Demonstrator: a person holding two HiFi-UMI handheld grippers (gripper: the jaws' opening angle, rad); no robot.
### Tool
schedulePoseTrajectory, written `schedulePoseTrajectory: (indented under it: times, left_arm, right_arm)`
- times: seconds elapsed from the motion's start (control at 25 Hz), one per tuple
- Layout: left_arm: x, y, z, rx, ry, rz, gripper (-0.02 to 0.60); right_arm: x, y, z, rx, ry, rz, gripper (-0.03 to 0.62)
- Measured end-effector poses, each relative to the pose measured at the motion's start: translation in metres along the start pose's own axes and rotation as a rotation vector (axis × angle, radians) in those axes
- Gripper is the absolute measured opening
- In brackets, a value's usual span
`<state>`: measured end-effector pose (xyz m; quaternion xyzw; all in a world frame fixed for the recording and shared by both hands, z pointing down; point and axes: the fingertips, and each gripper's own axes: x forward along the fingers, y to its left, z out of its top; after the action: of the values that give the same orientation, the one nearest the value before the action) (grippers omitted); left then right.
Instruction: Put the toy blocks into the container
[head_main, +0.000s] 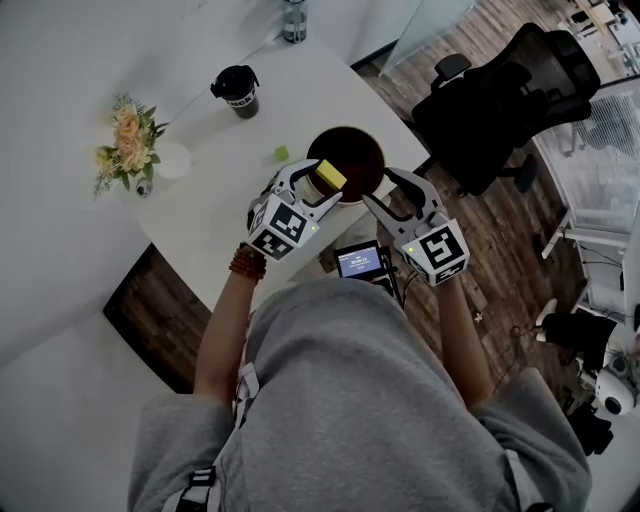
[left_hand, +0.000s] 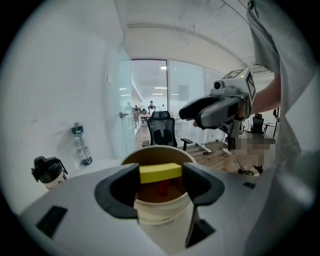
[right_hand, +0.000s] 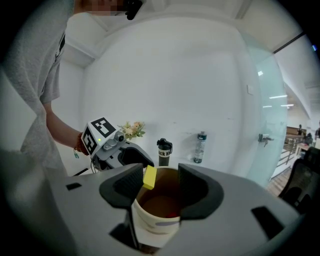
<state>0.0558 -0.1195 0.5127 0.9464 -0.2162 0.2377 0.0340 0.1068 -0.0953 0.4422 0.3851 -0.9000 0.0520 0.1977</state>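
The container (head_main: 352, 134), a round tub that is white outside and brown inside, stands near the table's right edge. My left gripper (head_main: 322, 181) holds a yellow block (head_main: 330, 176) over its near rim; the jaws press on both ends of the yellow block (left_hand: 160, 172). A red block (left_hand: 163, 187) lies inside the tub. My right gripper (head_main: 380, 190) comes in from the right, with its jaws on either side of the container (right_hand: 152, 225), pressing on its wall. A small green block (head_main: 281, 154) lies on the table left of the tub.
On the white table (head_main: 200, 200) stand a black cup (head_main: 237, 90), a bunch of flowers (head_main: 125, 145) and a bottle (head_main: 293, 20). A small screen (head_main: 360, 262) sits at the near edge. A black office chair (head_main: 500, 90) is on the wooden floor at the right.
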Motion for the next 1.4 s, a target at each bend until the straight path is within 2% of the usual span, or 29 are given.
schedulePoseTrajectory:
  times: [0.24,0.36,0.44,0.6,0.68,0.8,1.04,1.24,1.4]
  left_arm:
    - [-0.002,0.005,0.001,-0.008,-0.006,0.01,0.273]
    - [-0.008,0.023,-0.002,-0.069,-0.044,0.06,0.272]
    - [-0.016,0.043,-0.007,-0.148,-0.066,0.126,0.272]
    - [-0.037,0.096,-0.036,-0.347,-0.105,0.312,0.268]
    - [-0.043,0.117,-0.058,-0.386,-0.078,0.397,0.264]
    - [-0.042,0.136,-0.093,-0.375,0.0,0.485,0.253]
    - [-0.006,0.133,-0.157,-0.358,0.167,0.466,0.238]
    - [0.022,0.13,-0.179,-0.373,0.235,0.438,0.227]
    - [0.037,0.133,-0.19,-0.387,0.267,0.447,0.227]
  right_arm:
    - [0.002,-0.002,-0.006,0.02,-0.002,0.001,0.219]
    - [0.001,-0.007,-0.006,0.031,-0.008,-0.008,0.219]
    - [-0.002,-0.012,-0.007,0.036,-0.007,-0.017,0.219]
    - [-0.008,-0.021,-0.013,0.051,0.001,-0.039,0.219]
    - [-0.01,-0.025,-0.017,0.058,0.01,-0.05,0.219]
    - [-0.011,-0.032,-0.02,0.061,0.023,-0.058,0.218]
    - [-0.016,-0.045,-0.023,0.059,0.05,-0.069,0.218]
    - [-0.021,-0.055,-0.027,0.051,0.08,-0.084,0.218]
    - [-0.025,-0.057,-0.032,0.039,0.107,-0.087,0.218]
